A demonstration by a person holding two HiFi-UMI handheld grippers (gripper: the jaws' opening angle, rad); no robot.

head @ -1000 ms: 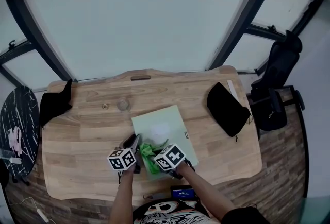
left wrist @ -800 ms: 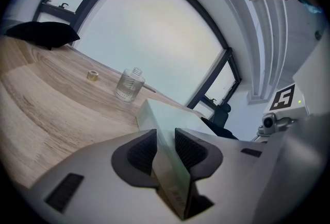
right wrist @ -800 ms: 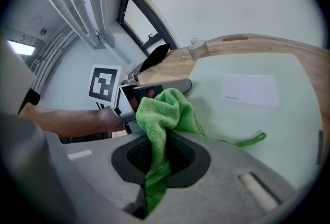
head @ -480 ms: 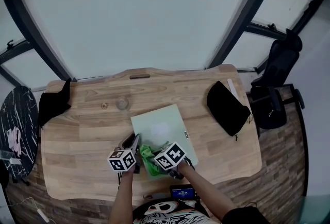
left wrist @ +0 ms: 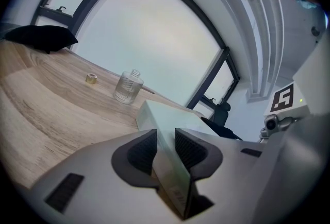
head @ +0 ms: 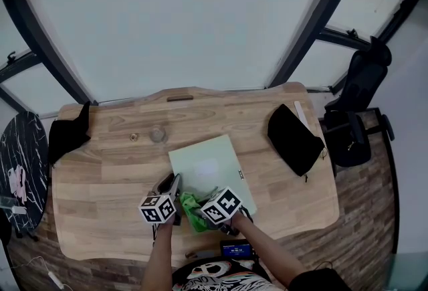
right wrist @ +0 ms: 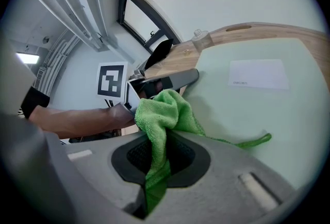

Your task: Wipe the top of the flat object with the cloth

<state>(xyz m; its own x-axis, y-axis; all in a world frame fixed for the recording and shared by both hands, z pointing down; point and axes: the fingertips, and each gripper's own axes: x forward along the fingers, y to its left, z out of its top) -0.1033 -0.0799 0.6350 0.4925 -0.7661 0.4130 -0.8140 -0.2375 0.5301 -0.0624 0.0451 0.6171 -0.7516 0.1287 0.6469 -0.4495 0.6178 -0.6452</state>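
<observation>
A pale green flat box [head: 206, 166] lies on the wooden table [head: 100, 169], with a white label [right wrist: 256, 73] on its top. My left gripper [head: 172, 189] is shut on the box's near left edge [left wrist: 166, 166], the edge pinched between both pads. My right gripper [head: 208, 203] is shut on a bright green cloth [right wrist: 164, 115], which bunches in front of the jaws and rests on the box's near end [head: 192, 211]. A thin green loop [right wrist: 247, 140] of the cloth trails across the box top.
A small glass bottle [left wrist: 128, 86] and a tiny gold cap [left wrist: 92, 78] stand beyond the box at the left. A black pouch [head: 294, 140] lies at the table's right, another black cloth [head: 70, 132] at the left end. An office chair [head: 354, 109] stands past the right edge.
The right gripper and the green cloth have shifted slightly toward the near left edge of the box. The left gripper keeps its hold.
</observation>
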